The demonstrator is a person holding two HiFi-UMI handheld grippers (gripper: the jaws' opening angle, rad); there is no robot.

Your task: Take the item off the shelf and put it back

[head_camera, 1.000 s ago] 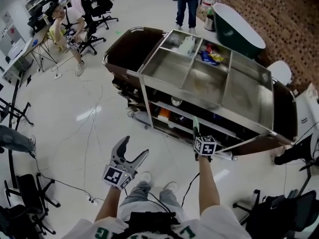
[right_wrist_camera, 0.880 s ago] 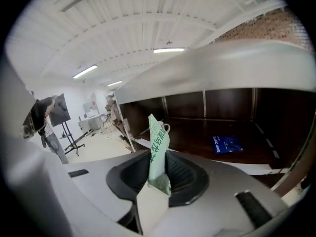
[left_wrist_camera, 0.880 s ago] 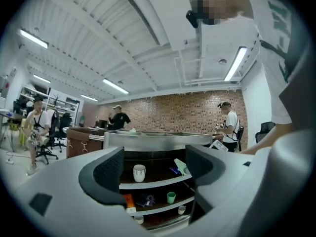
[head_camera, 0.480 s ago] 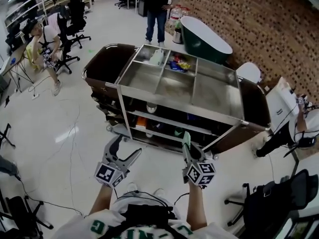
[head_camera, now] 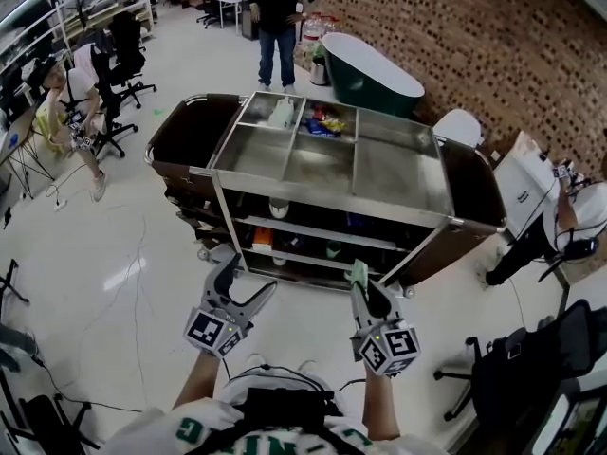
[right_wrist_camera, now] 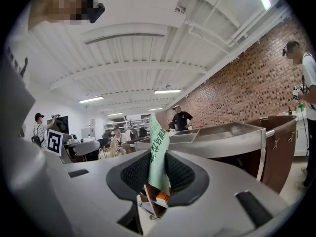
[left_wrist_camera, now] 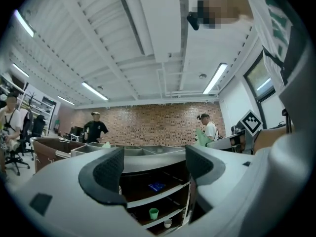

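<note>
My right gripper (head_camera: 361,282) (right_wrist_camera: 159,169) is shut on a thin green packet (right_wrist_camera: 158,152) (head_camera: 358,273) that stands up between its pads, held in the air in front of the cart. My left gripper (head_camera: 242,281) (left_wrist_camera: 153,167) stands open with nothing between its jaws, to the left of the right one. Ahead is the steel shelf cart (head_camera: 218,169) with a divided top tray and two dark lower shelves. On the lower shelves sit a blue packet (left_wrist_camera: 156,186), a green cup (left_wrist_camera: 153,213) and a small white cup (left_wrist_camera: 168,223).
Snack packets (head_camera: 318,123) and a white bottle (head_camera: 283,112) lie in the cart's far top compartments. A person (head_camera: 275,17) stands behind the cart beside a dark green tub (head_camera: 370,72). Office chairs (head_camera: 119,45) and a seated person (head_camera: 62,107) are at left, another person (head_camera: 569,226) at right.
Both grippers have drawn back from the cart and now hover lower in the head view. The right gripper, earlier reaching at the cart's lower shelf, now holds the green packet clear of it.
</note>
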